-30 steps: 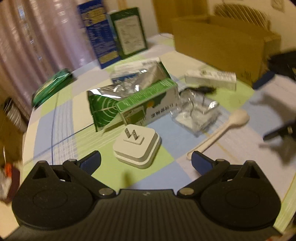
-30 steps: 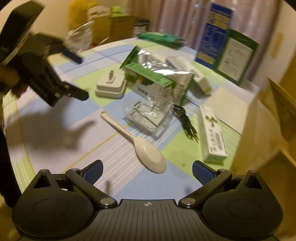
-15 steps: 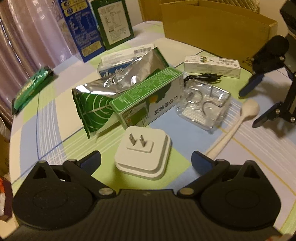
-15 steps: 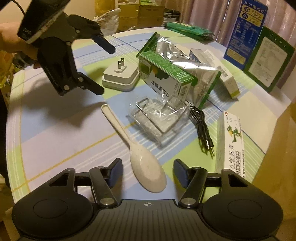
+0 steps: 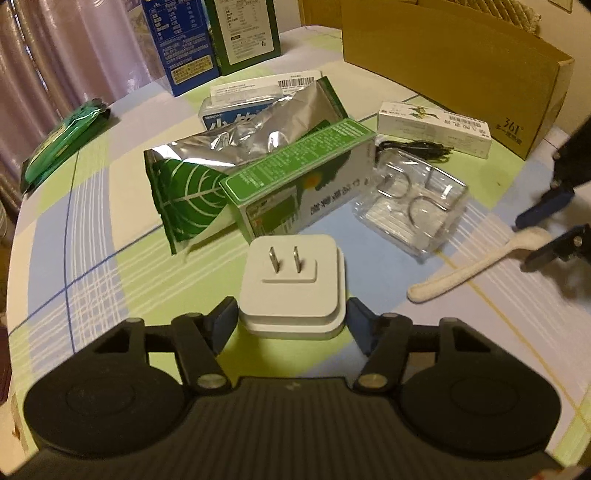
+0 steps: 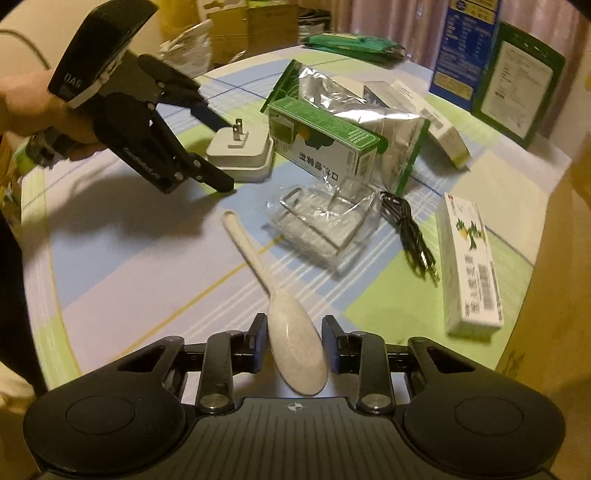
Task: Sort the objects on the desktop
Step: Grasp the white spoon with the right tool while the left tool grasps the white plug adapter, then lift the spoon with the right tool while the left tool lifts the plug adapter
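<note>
- Clear plastic tray (image 6: 321, 229) mid-desk, moulded compartments inside; contents not discernible through the glare.
- Brown cardboard box (image 5: 454, 70) at the far right edge of the desk, side panel toward the camera, interior hidden.
- Green carton (image 5: 299, 184) lying on its side, resting against a silver-and-green foil pouch (image 5: 207, 177); both closed.
- White-and-blue box (image 5: 251, 99) behind the pouch, partly covered by it.
- Long white box (image 6: 471, 262) flat near the cardboard box; black cable (image 6: 410, 229) coiled between it and the tray.
- Blue box (image 5: 181, 40) and dark green box (image 5: 243, 29) upright at the far edge; green packet (image 5: 62, 140) flat near the desk's left rim.
- White plug adapter (image 5: 293, 286), prongs up, between the jaws of the left gripper (image 5: 291, 325); jaws closing, pads just beside its flanks, contact not certain.
- Cream spoon (image 6: 280, 302) on the desk, bowl between the jaws of the right gripper (image 6: 295, 343), handle pointing away toward the tray; jaws narrowed onto the bowl.
- Hand (image 6: 33, 110) wrapped round the left gripper's body, seen from the right wrist.
- Desk (image 6: 122, 251) under a checked cloth in pale blue, green and white.
- Pinkish curtain (image 5: 62, 55) behind the far edge; more cartons stacked beyond the desk, blurred.
</note>
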